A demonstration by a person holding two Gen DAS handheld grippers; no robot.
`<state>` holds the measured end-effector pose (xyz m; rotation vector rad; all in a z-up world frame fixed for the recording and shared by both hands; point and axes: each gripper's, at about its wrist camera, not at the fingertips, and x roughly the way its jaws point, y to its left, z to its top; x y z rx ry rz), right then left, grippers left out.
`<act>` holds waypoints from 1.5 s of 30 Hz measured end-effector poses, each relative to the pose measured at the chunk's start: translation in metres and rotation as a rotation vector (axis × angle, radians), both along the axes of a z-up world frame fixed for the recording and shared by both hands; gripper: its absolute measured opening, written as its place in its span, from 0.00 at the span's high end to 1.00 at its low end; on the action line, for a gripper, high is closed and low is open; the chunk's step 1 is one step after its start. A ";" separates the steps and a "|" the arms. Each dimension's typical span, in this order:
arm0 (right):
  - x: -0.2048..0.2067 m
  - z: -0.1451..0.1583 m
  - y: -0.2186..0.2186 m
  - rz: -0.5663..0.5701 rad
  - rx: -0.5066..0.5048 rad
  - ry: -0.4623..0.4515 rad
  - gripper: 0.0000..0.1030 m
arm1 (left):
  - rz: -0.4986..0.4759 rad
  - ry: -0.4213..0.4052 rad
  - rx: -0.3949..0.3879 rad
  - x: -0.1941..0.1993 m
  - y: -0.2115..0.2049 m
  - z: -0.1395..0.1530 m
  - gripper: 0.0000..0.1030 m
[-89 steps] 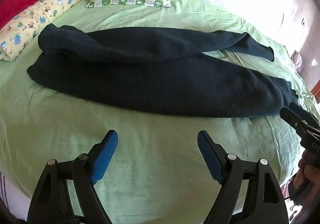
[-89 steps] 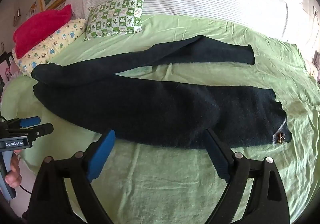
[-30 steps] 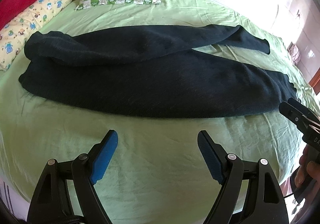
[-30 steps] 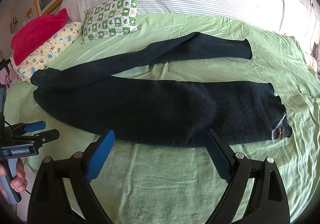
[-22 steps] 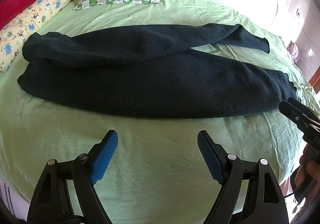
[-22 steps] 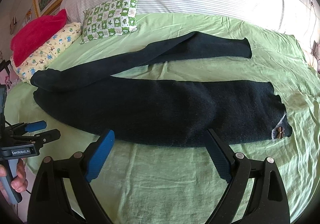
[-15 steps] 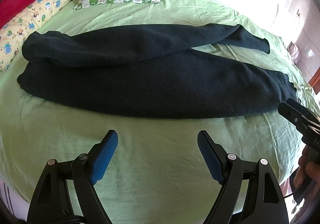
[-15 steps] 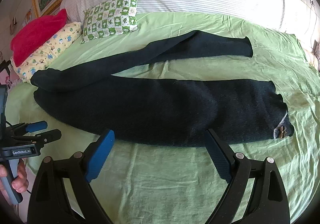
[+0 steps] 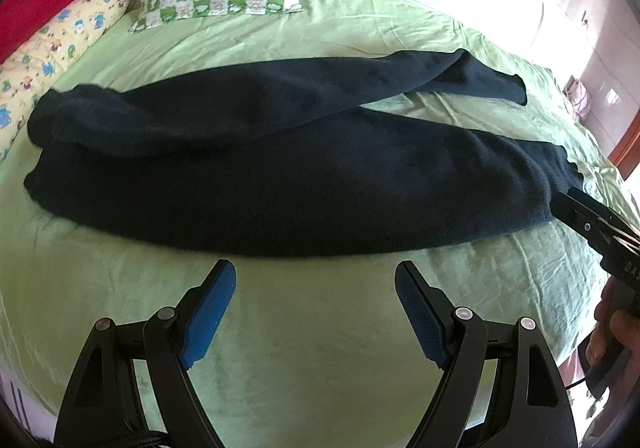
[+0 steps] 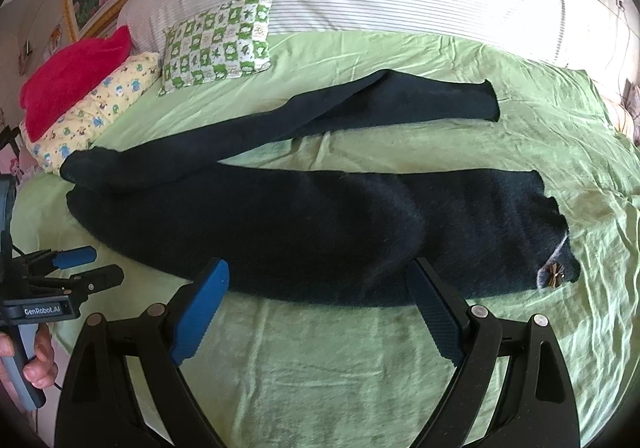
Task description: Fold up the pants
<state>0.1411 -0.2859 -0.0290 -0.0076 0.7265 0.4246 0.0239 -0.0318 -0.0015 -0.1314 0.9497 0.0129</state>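
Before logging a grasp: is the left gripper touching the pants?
Apart. In the left wrist view the left gripper is open, with bare green sheet between its fingertips and the pants edge.

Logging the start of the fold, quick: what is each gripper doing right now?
Left gripper: open, holding nothing, over the sheet near the pants.
Right gripper: open, holding nothing.

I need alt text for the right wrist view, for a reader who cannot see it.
Dark pants lie spread across a green sheet, legs apart, beyond the open right gripper. Pillows lie behind; the left gripper is at the left edge.
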 end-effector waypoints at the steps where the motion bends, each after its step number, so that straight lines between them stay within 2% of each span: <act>1: 0.002 0.001 -0.002 -0.004 0.004 0.002 0.12 | -0.007 -0.003 -0.002 0.002 -0.002 0.002 0.20; 10: 0.030 0.008 -0.032 -0.056 0.063 0.017 0.12 | -0.098 -0.023 0.018 0.038 -0.028 0.017 0.20; 14: 0.051 0.018 -0.048 -0.072 0.080 0.003 0.12 | -0.144 -0.028 0.065 0.067 -0.042 0.024 0.20; 20: 0.100 0.039 -0.077 -0.095 0.139 -0.005 0.12 | -0.225 -0.027 0.114 0.121 -0.057 0.032 0.20; 25: 0.155 0.042 -0.102 -0.123 0.200 0.059 0.12 | -0.272 0.008 0.138 0.166 -0.071 0.027 0.20; 30: 0.199 0.043 -0.115 -0.155 0.202 0.083 0.12 | -0.306 0.030 0.198 0.206 -0.086 0.018 0.20; 35: 0.241 0.041 -0.123 -0.196 0.183 0.085 0.12 | -0.316 0.065 0.194 0.238 -0.091 0.010 0.20; 42: 0.297 0.020 -0.126 -0.194 0.157 0.175 0.32 | -0.355 0.069 0.241 0.275 -0.107 -0.004 0.20; 44: 0.304 0.015 -0.125 -0.183 0.148 0.192 0.46 | -0.364 0.073 0.243 0.283 -0.108 -0.008 0.20; 45: 0.307 0.013 -0.124 -0.167 0.157 0.200 0.57 | -0.369 0.075 0.238 0.285 -0.107 -0.009 0.21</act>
